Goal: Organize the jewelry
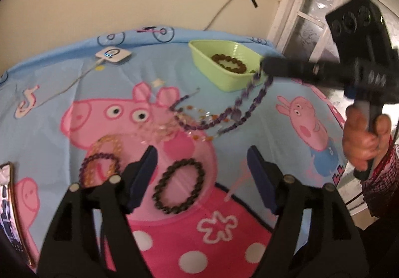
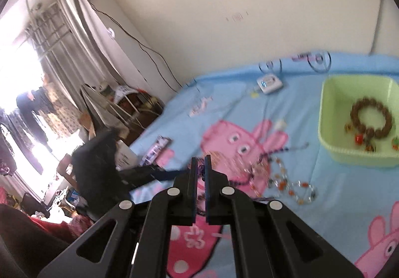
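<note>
Above the blue sheet [image 1: 49, 108], purple necklace [image 1: 239, 113], seemingly jaw-pinched.

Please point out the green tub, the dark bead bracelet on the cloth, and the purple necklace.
green tub [image 2: 324, 148]: right wrist view, on its near wall.
dark bead bracelet [image 1: 163, 178]: left wrist view, on its left beads.
purple necklace [image 1: 251, 108]: left wrist view, on a hanging strand.

- Right gripper [image 2: 200, 165] at lower centre, jaws closed on a purple bead strand [image 2: 201, 170].
- Green tub [image 2: 331, 150] at right, holding a brown bead bracelet [image 2: 370, 117].
- Blue cartoon-pig sheet [image 2: 336, 190] beneath, loose beaded jewelry [image 2: 291, 184] at centre right.
</note>
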{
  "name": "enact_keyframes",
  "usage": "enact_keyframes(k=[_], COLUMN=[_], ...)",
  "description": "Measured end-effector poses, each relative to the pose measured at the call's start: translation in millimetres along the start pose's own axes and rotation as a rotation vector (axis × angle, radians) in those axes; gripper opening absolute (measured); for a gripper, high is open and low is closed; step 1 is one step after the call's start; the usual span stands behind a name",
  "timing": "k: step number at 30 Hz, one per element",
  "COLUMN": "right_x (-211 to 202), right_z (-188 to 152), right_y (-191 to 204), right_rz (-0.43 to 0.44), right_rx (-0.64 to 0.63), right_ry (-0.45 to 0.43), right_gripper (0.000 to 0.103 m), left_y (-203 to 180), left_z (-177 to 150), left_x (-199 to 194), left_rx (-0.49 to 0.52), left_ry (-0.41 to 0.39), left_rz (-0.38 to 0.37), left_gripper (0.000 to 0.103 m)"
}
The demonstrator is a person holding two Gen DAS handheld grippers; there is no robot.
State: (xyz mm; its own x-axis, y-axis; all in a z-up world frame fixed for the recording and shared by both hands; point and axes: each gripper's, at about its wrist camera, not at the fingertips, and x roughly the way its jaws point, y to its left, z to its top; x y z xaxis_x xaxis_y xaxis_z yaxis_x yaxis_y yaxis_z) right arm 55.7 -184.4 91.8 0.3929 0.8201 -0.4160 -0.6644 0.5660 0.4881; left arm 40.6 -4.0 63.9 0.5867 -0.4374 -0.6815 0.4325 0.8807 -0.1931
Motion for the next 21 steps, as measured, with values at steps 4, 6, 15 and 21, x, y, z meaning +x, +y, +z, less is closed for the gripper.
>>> enact_keyframes(k=[4,6,15,21], right_x=[-21.4,-32.0,-68.1,-89.9], right_z=[21.8,34.0,64.1,82.3], right_y=[6.1,9.3,14.4,12.4], right_rz=[0.006,-0.013,-0.042,-0.045], right_rx=[-0.013,-0.027,-0.052,-0.067], right_ry=[-0.07,-0.105,-0.217,-0.289], right_gripper=[0.0,0.0,0.0,0.0], left_y=[-9.4,-13.0,-53.6,-83.9], left_z=[12.9,23.5,75.3,120.0], left_x=[-4.7,-9.3,-4.3,29.1], left_rx=[0.006,0.008,0.102,0.199], left_ry=[-0.029,-0.054,-0.13,-0.097], left_rz=[-0.015,-0.032,-0.089,-0.144], left_gripper=[0.071,0.071,0.083,0.046])
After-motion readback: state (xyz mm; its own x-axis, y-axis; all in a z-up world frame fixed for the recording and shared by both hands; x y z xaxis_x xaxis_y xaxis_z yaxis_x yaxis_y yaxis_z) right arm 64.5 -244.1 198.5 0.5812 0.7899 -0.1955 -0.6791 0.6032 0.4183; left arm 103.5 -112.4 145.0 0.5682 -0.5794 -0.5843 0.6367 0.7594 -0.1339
